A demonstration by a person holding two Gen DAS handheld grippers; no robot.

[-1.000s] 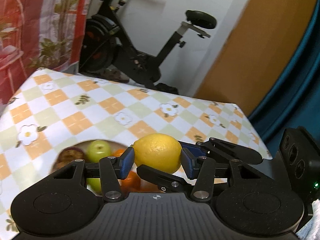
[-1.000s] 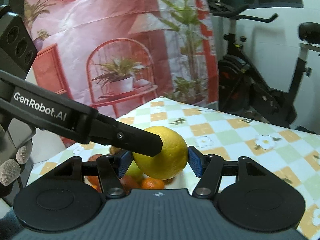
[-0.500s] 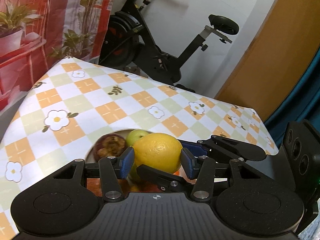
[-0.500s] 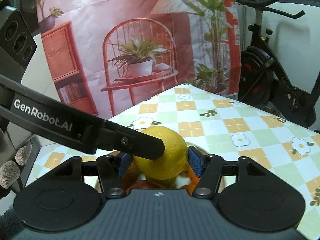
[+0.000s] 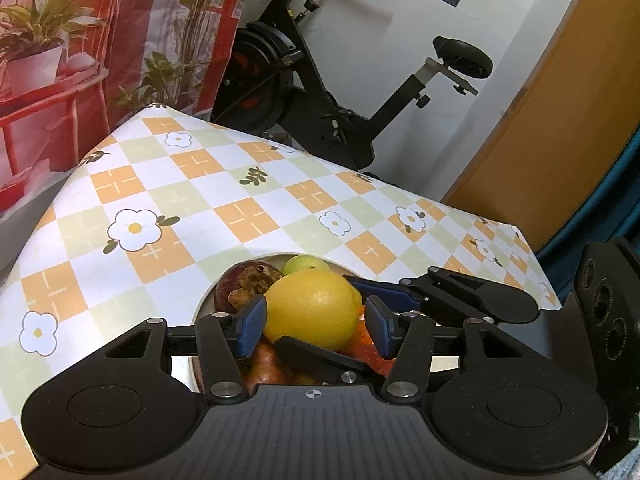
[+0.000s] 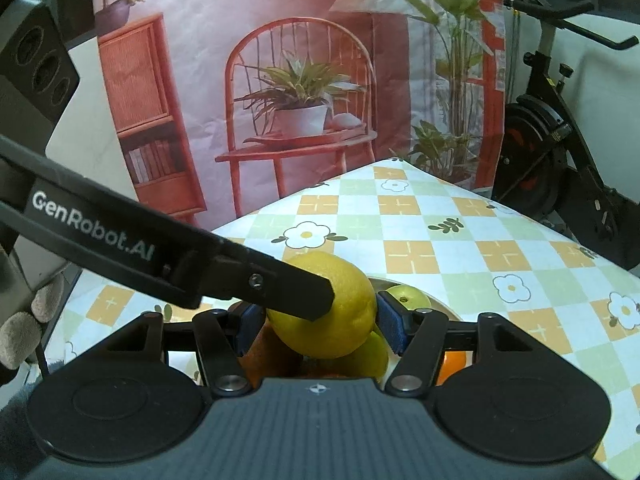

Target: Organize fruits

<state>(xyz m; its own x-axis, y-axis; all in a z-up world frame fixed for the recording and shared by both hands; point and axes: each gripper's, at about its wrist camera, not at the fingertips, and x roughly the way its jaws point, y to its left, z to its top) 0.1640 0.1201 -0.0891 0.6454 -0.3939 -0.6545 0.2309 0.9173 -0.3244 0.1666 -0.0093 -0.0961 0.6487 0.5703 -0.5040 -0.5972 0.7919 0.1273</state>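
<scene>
A table under a checked orange, green and white flower-print cloth [image 5: 248, 196] fills the middle of both views, an exercise bike [image 5: 320, 92] behind it. At lower centre sits a pale bowl [image 5: 202, 308] heaped with fruit: a dark passion fruit [image 5: 240, 284], a green apple [image 5: 304, 263] and oranges [image 6: 452, 362]. Above the heap a yellow lemon [image 5: 312, 308] lies between both tools. The left gripper [image 5: 314, 326] is opening, a gap showing beside its right pad; the right gripper [image 6: 320, 326] clasps the lemon. Released unevenly, the lemon could probably roll off the pile onto the cloth.
</scene>
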